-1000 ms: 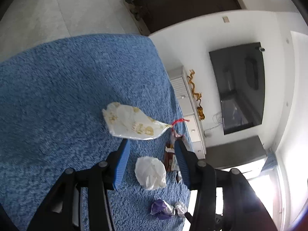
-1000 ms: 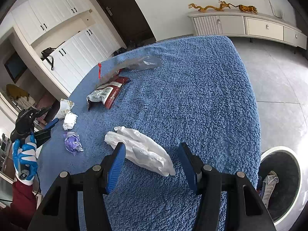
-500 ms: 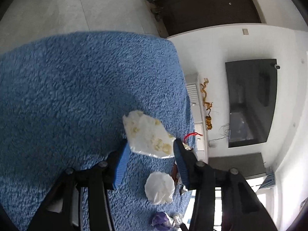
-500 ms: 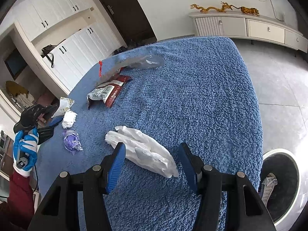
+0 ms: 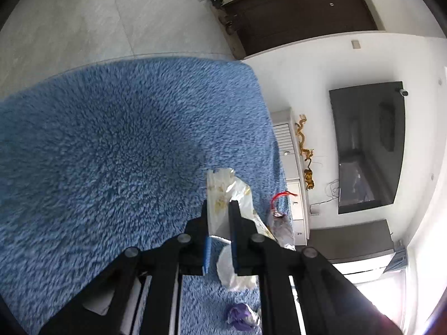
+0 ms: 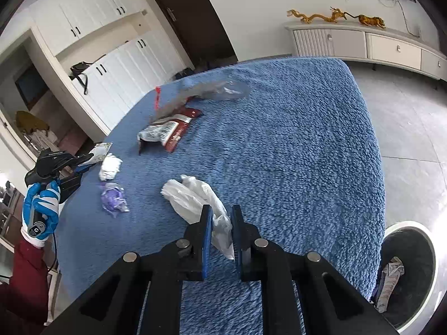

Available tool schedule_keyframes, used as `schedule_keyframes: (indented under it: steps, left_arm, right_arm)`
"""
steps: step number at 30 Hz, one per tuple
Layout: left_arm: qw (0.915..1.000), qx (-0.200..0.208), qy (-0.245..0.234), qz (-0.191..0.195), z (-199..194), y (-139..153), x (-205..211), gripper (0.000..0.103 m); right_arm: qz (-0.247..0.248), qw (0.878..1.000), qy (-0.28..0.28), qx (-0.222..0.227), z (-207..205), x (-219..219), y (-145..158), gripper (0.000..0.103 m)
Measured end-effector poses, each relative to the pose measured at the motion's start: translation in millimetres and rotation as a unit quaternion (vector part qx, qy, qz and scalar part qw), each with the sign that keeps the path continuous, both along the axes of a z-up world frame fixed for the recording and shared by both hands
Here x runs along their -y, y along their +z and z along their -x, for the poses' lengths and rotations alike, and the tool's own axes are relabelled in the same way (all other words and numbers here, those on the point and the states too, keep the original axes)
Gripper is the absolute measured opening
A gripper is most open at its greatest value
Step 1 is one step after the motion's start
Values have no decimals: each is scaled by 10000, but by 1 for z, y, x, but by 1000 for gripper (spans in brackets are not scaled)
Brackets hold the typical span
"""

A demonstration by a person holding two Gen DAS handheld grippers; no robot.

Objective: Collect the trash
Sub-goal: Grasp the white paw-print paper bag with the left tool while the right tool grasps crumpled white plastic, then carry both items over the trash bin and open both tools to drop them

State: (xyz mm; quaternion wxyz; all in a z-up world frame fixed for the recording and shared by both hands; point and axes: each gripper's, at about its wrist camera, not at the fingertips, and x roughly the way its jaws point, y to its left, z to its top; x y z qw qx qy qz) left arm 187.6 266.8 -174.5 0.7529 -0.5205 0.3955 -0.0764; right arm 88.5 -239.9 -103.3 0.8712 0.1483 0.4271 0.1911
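My left gripper (image 5: 219, 209) is shut on a white wrapper with yellow print (image 5: 220, 192) at the edge of the blue fuzzy cloth (image 5: 111, 139); it shows too in the right wrist view (image 6: 99, 150). My right gripper (image 6: 220, 215) is shut on a crumpled white plastic bag (image 6: 192, 195) lying on the cloth (image 6: 293, 139). A white tissue ball (image 6: 110, 166), a purple wrapper (image 6: 113, 196), a red and white snack packet (image 6: 170, 132) and a clear bag with a red tie (image 6: 206, 92) lie on the cloth.
A round bin (image 6: 405, 273) with a black liner and some trash stands on the floor at the right, below the table edge. A low white cabinet (image 6: 363, 44) stands against the far wall. White cupboards (image 6: 111, 64) stand to the left.
Both grippers went from open to shut: the left one moved onto the printed wrapper and closed on it, the right one closed on the white plastic bag.
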Motion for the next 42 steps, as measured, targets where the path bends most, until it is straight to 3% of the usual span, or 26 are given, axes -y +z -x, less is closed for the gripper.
schedule_keyframes:
  steps: [9,15,21,27,32,36,42]
  left_arm:
    - [9970,531,-260,-492,39,52,5,10]
    - [9919,871,-622,-687,57,85,32,10]
    - [9819,1090,-1296,-852,66,111,87,10]
    - [9662,1146,-2066,-1037,64,122,165,10]
    - [9412,1014,-2945,-1307,61,114,255,10]
    - [9142,907,-3645,-1521,57,109,336,10]
    - [8654,733,-4586,-1883,58,87,459,10]
  right_arm:
    - [-146,9992,76,359,26,-1,25,11]
    - [-237,9976,-61,641,52,13,45,11]
    - [-369,9946,-421,872,79,45,56,11]
    - [-439,9887,-1025,999,109,97,54,11]
    - [-539,9792,-1705,962,133,150,39,11]
    - [-622,9688,-2259,809,151,190,17,11]
    - [-747,9553,-2824,450,165,233,-19,11]
